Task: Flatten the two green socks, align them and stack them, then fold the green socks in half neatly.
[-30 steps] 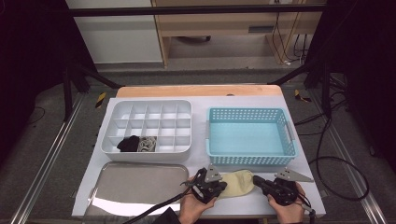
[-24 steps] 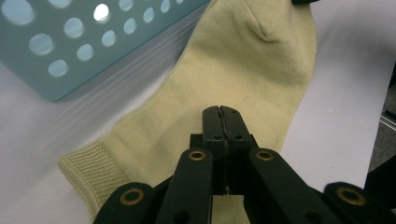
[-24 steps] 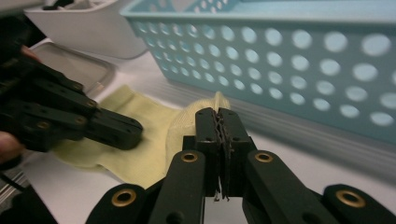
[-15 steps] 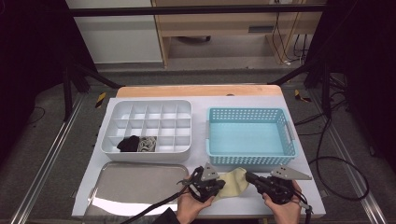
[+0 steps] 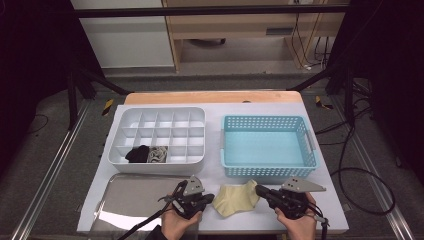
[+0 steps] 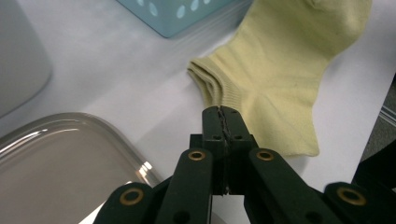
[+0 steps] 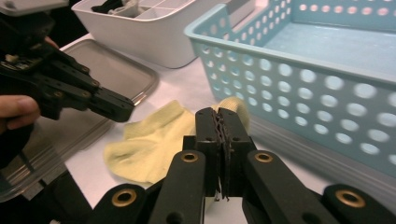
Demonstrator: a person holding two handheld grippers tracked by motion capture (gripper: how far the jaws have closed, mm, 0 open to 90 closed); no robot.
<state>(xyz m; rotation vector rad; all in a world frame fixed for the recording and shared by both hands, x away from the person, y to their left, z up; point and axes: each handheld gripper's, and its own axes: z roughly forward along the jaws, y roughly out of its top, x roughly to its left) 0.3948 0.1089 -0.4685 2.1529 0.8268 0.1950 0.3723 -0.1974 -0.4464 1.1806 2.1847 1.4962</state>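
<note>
At the left edge of the white surface [image 5: 215, 107] lies a flat grey metal tray [image 5: 135, 197], with a white compartmented plastic organiser [image 5: 157, 136] behind it that holds a dark and a pale rolled item in its front row. The left tool [image 5: 209, 197] hovers beside the tray, its jaws pressed together on nothing and their tips just short of the pale yellow ankle sock [image 5: 235, 197]. The sock lies flat on the surface between the two tools, in front of the light blue perforated plastic basket [image 5: 267, 145] (which is empty). The right tool [image 5: 260, 190], also pressed together and empty, sits at the sock's toe end. The step looks like approaching the sock to fold or roll it; next, both tools would need to spread and pinch opposite ends.
</note>
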